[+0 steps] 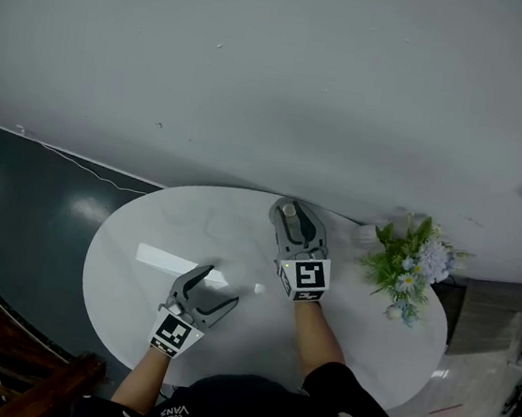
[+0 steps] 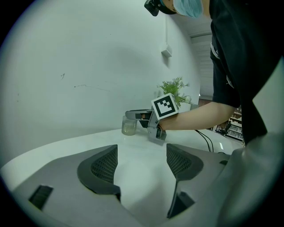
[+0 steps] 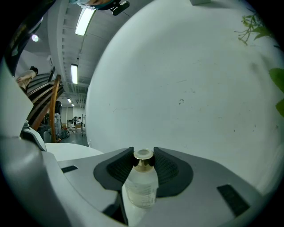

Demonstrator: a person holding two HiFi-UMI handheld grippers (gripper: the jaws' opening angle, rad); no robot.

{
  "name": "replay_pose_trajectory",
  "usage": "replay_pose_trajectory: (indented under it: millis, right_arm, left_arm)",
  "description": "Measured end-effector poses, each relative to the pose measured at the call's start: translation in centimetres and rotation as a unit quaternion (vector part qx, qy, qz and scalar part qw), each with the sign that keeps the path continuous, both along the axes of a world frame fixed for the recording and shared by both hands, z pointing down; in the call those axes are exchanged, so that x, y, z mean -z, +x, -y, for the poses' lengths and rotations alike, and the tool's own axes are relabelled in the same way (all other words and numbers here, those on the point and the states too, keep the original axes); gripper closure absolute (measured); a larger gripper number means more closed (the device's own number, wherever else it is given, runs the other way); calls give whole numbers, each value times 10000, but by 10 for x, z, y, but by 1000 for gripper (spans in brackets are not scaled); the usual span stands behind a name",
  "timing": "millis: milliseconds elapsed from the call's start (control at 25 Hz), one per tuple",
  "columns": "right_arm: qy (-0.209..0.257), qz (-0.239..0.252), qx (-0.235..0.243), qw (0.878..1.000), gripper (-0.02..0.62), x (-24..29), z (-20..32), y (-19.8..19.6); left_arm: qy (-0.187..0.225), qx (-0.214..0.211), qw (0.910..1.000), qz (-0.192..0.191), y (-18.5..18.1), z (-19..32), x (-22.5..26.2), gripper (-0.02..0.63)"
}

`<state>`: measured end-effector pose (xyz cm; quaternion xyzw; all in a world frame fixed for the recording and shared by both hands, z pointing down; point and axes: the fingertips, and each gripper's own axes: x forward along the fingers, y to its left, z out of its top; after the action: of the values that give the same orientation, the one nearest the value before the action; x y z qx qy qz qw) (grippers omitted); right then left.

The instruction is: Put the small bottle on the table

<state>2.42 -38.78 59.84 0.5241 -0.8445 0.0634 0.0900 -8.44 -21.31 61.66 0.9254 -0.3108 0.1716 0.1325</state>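
The right gripper (image 3: 143, 162) has its jaws closed on the small bottle (image 3: 141, 186). The dark pads clamp the gold-banded neck just under the white cap, and the clear body hangs below them. In the right gripper view the bottle's base is cut off by the gripper's own grey body, so contact with the table cannot be read there. From the head view only the cap of the bottle (image 1: 289, 211) shows, since the jaws of the right gripper (image 1: 295, 224) cover the rest. It sits at the 12 o'clock edge of the white oval table (image 1: 137, 292), close to the wall (image 1: 276, 82). In the left gripper view the bottle (image 2: 129, 125) stands upright with its base looking level with the table top (image 2: 88, 142). The right gripper (image 2: 133, 114) reaches in over it from 3 o'clock.

The left gripper (image 2: 142, 162) has its jaws spread wide apart, with only bare table between them. In the head view the left gripper (image 1: 216, 287) lies at 7 o'clock from the right one, well apart from the bottle.

A flowering plant (image 1: 405, 263) stands at 3 o'clock from the bottle, its pot largely hidden behind leaves. The table's near edge is hidden by the person's dark sleeve (image 1: 349, 412).
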Motion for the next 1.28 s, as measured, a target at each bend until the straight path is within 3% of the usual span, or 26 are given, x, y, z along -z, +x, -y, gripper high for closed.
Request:
replay_pose_trajectory:
  millis: [200, 680, 1280]
  right_arm:
    - [115, 46, -39, 9999, 440, 1, 4, 0]
    - [-108, 202, -57, 9997, 407, 9, -8, 8]
    - [-36, 375, -7, 9993, 407, 53, -77, 15]
  left_arm:
    - [7, 13, 10000, 0, 0, -2, 1, 236]
    - [151, 9, 9998, -128, 2, -6, 16, 236]
    - [580, -2, 9980, -264, 14, -33, 59, 238]
